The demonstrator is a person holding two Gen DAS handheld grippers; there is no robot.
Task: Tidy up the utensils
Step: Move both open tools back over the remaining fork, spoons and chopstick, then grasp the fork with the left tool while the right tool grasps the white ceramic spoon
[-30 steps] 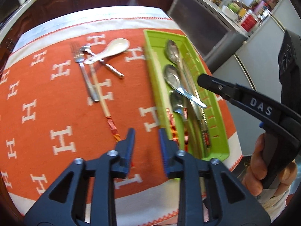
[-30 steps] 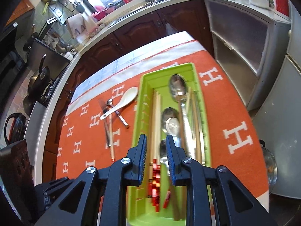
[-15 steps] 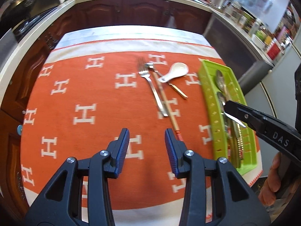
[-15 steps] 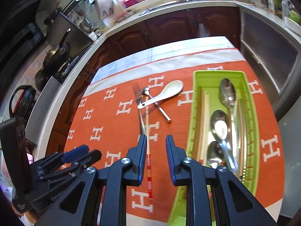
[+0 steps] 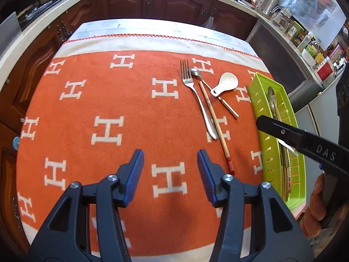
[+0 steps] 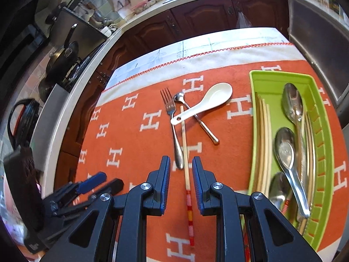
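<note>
Two wrist fisheyes, each angled steeply down past its own fingers, set close above the orange cloth (image 5: 135,109). Shared: fork (image 5: 197,100), chopstick (image 6: 185,152), white spoon (image 6: 205,106), green tray (image 6: 253,131), far cabinets.

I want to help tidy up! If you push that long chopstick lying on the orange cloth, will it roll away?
The chopstick looks thin, straight and stiff, so it might roll, though the fuzzy orange cloth should slow it. The white spoon lying across its far end would probably shift too.
</note>
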